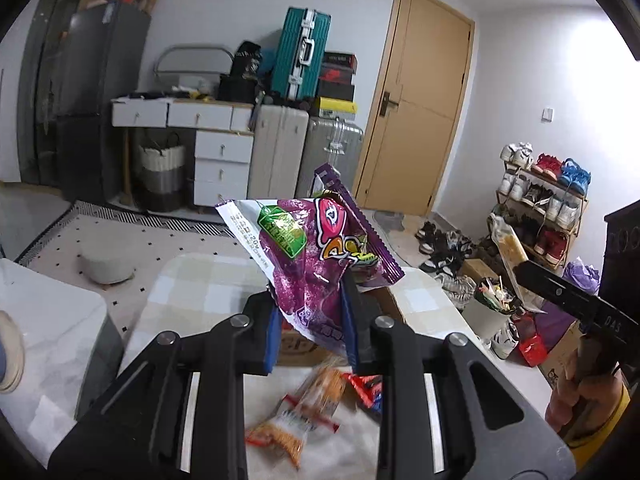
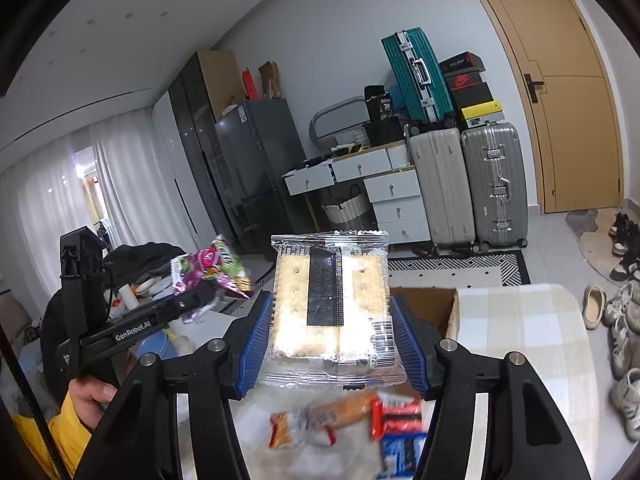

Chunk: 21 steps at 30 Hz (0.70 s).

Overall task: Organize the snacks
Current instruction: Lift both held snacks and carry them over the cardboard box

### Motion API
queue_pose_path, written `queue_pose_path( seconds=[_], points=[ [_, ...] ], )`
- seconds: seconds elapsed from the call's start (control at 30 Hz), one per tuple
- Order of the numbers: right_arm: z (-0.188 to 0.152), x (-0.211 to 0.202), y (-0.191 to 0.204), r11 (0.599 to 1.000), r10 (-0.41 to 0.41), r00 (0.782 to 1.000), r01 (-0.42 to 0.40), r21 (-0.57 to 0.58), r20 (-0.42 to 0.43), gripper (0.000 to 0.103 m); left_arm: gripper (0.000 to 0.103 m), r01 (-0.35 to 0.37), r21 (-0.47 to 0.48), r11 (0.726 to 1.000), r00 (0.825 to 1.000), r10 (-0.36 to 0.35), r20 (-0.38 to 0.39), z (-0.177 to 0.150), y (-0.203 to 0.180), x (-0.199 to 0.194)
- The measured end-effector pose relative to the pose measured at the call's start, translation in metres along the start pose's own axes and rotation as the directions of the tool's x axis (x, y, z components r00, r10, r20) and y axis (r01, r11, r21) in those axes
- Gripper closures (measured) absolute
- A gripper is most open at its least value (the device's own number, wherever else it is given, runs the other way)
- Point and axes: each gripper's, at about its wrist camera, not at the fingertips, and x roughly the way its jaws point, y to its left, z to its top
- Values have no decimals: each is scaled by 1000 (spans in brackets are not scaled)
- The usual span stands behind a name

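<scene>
My left gripper (image 1: 310, 336) is shut on the lower end of a purple snack bag (image 1: 316, 256), lifted above the table; the same bag (image 2: 208, 268) shows at the left of the right wrist view. My right gripper (image 2: 332, 340) is shut on a clear pack of square crackers (image 2: 328, 304), held flat between its blue pads (image 2: 256, 344). It also appears at the right edge of the left wrist view with the cracker pack (image 1: 510, 252). Below both, loose snacks lie on the table: an orange packet (image 1: 304, 412) (image 2: 320, 416) and red and blue packets (image 2: 400, 428).
An open cardboard box (image 2: 424, 304) stands on the checked tablecloth (image 2: 520, 328) just beyond the grippers. Suitcases (image 2: 468, 184), white drawers and a fridge line the far wall. Shoes (image 1: 536, 200) fill a rack and the floor at right. A hand in a yellow sleeve (image 2: 80, 404) grips the left handle.
</scene>
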Motion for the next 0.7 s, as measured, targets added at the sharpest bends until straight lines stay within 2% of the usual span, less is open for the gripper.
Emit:
queue_pose_path(
  seconds=[0.17, 0.33, 0.6, 0.7],
  points=[
    [28, 41, -20, 999, 6, 1000, -6, 33, -17, 44, 81, 21, -14, 1000, 998, -22, -55, 23, -7, 66],
    [48, 87, -41, 999, -24, 998, 26, 39, -54, 44, 81, 22, 3, 1000, 992, -21, -125, 42, -14, 139],
    [53, 154, -76, 996, -49, 990, 58, 71, -131, 44, 81, 0, 40, 999, 968, 10, -249, 51, -25, 252],
    [49, 174, -88, 994, -52, 986, 67, 84, -161, 44, 81, 6, 52, 999, 959, 9, -284, 43, -30, 280]
  ],
)
